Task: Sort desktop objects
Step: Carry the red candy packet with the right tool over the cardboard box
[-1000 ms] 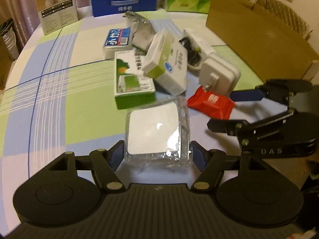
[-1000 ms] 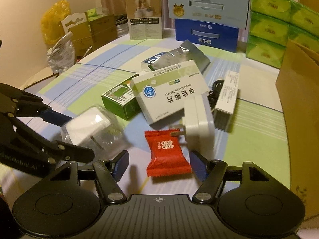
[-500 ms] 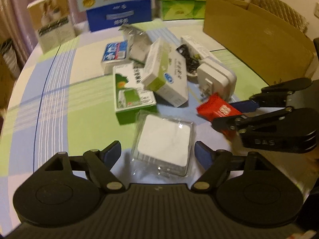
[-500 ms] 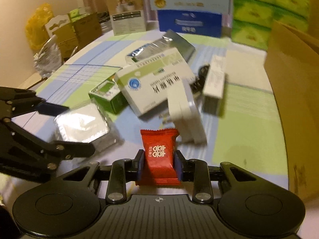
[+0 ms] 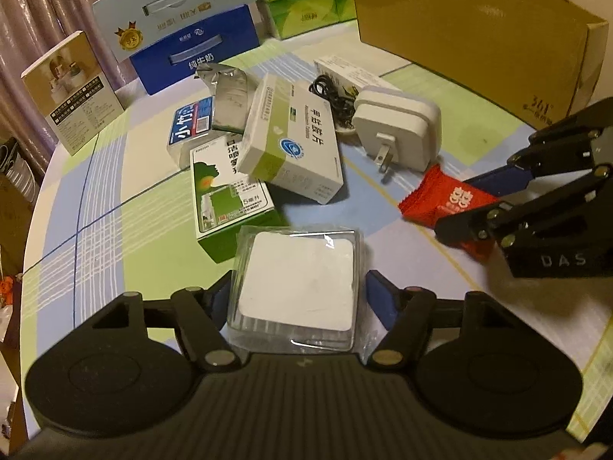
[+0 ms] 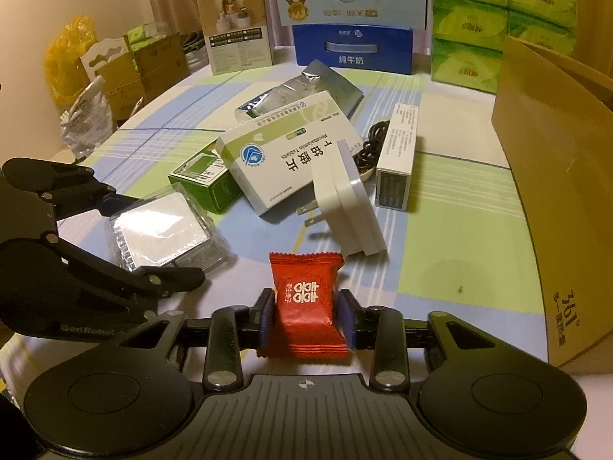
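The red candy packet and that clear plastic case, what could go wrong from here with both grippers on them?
1. The right gripper is opening around the red candy packet; the slick wrapper could slip out.
2. The left gripper is closing on the clear plastic case; the thin shell may buckle or pop free.
3. The grippers sit close together, so lifting both could make them collide.
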Demonstrator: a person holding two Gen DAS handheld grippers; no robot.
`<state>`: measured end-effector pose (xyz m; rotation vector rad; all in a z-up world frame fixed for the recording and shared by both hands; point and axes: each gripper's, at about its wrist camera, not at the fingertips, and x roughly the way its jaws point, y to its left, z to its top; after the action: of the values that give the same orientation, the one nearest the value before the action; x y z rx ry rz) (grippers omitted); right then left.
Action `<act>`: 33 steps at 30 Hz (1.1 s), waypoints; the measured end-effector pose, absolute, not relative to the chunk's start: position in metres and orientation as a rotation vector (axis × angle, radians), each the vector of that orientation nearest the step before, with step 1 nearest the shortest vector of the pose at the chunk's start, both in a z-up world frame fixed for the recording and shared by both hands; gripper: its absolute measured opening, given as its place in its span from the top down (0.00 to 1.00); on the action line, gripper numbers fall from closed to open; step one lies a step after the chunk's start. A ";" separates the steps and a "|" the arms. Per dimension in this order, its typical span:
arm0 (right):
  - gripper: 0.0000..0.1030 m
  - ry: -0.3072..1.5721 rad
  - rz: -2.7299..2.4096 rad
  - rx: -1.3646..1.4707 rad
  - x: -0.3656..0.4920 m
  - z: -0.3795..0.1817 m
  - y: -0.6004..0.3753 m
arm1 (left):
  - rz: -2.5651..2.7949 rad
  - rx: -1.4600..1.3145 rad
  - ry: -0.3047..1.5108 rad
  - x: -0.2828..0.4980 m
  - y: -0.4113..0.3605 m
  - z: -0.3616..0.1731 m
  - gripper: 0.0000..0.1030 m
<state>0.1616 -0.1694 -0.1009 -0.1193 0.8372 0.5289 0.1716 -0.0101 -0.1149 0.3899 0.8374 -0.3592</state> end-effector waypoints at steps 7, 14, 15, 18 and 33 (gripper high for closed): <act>0.53 0.828 0.526 -0.125 0.162 -0.102 -0.168 | -0.350 0.312 0.864 0.173 -0.004 -0.112 0.45; 0.53 0.818 0.524 -0.157 0.161 -0.104 -0.162 | -0.332 0.208 0.860 0.172 0.004 -0.103 0.46; 0.59 0.815 0.520 -0.169 0.161 -0.104 -0.161 | -0.334 0.206 0.861 0.172 0.004 -0.103 0.46; 0.73 0.813 0.516 -0.191 0.158 -0.104 -0.159 | -0.338 0.204 0.858 0.170 0.003 -0.101 0.46; 0.76 0.719 0.444 -0.107 0.129 -0.056 -0.184 | -0.326 0.125 0.832 0.155 -0.001 -0.077 0.46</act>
<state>0.1292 -0.1841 -0.0555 -0.1069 0.7186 0.4437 0.1548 -0.0012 -0.0768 0.1254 0.8318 -0.3257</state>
